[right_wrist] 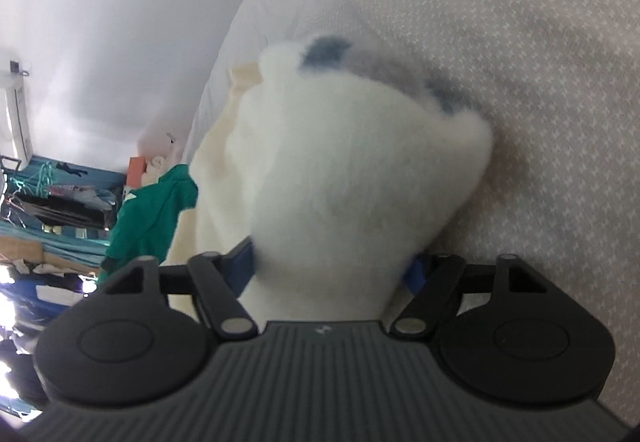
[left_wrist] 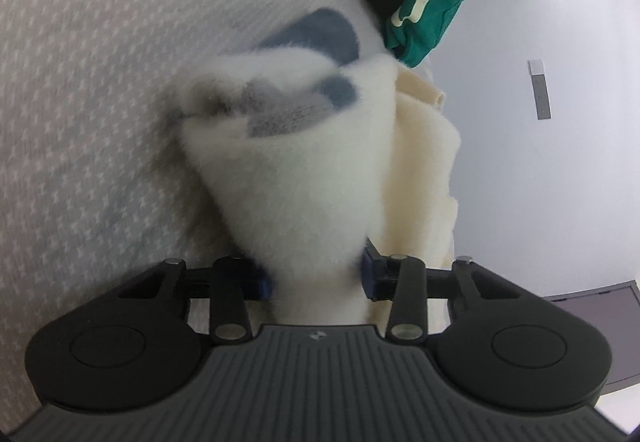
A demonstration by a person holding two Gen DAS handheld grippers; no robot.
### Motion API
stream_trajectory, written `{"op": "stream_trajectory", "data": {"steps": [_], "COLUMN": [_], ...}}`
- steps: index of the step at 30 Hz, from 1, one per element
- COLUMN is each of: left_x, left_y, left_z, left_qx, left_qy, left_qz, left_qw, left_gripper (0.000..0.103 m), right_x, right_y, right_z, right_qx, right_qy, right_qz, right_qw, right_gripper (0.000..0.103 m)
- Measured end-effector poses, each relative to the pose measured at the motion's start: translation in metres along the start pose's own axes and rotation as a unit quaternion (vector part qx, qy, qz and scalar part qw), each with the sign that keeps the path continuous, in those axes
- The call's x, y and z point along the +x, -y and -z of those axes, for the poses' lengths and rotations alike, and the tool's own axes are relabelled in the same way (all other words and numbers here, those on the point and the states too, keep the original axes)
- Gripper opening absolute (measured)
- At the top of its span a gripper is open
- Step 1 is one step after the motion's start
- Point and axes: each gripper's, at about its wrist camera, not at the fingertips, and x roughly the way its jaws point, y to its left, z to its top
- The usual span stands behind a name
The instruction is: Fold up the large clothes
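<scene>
Left gripper (left_wrist: 318, 282) and right gripper (right_wrist: 332, 270) both squeezing the fluffy white fleece garment with blue patches (left_wrist: 304, 181) (right_wrist: 340, 169), above the grey patterned bedsheet (left_wrist: 100, 81).

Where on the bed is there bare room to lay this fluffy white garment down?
Bare patterned bedcover lies left of the white garment in the left wrist view, right of it in the right view. It is crowded toward the cream cloth and green garment.

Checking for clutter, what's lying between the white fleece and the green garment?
In the left wrist view, a cream cloth lies between the white fleece and the green garment, its top edge reaching the green.
</scene>
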Motion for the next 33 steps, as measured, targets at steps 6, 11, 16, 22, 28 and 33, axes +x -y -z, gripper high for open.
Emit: {"op": "stream_trajectory", "data": {"steps": [6,11,16,22,28,33], "left_x": [-0.008,-0.031,-0.057,-0.1,-0.16,-0.206], "left_y": [0.018,0.031,0.033,0.043,0.044,0.029], "left_z": [-0.003,0.01,0.021,0.038,0.066,0.088], "left_qx": [0.051,0.093,0.106,0.129,0.145,0.136], "left_qy": [0.029,0.056,0.068,0.049,0.039,0.023], "left_qz": [0.0,0.003,0.012,-0.016,-0.015,0.001], "left_qw": [0.9983,0.9941,0.992,0.9904,0.9885,0.9905], "left_gripper": [0.035,0.032,0.03,0.03,0.03,0.03], "right_x": [0.0,-0.012,-0.026,-0.058,-0.107,-0.147], "right_y": [-0.016,-0.019,-0.03,-0.038,-0.038,-0.038], "right_z": [-0.001,-0.005,-0.003,0.005,0.017,0.036], "right_qx": [-0.044,-0.06,-0.085,-0.115,-0.118,-0.135], "right_qy": [0.006,0.003,0.013,0.007,-0.002,-0.002], "right_qz": [0.002,-0.018,-0.04,-0.042,-0.042,-0.049], "right_qw": [0.999,0.998,0.995,0.992,0.992,0.99], "right_gripper": [0.055,0.046,0.042,0.042,0.041,0.041]}}
